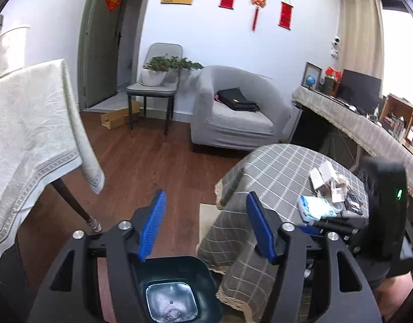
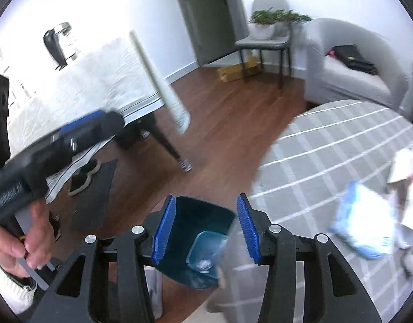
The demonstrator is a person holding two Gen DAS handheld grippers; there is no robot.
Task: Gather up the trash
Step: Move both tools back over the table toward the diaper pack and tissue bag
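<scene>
Trash bin (image 2: 198, 245) on floor, beside checked table (image 2: 327, 145), crumpled paper (image 2: 205, 265) inside

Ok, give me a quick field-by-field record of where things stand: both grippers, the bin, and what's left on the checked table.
left gripper: open, nothing between the fingers, above the bin
right gripper: open, nothing between the fingers, above the bin
bin: dark green, on the wood floor beside the checked table, no lid on it
bin contents: crumpled paper at the bottom
checked table: blue-and-white packet and a pile of white papers on it
view quality: right wrist view blurred
</scene>
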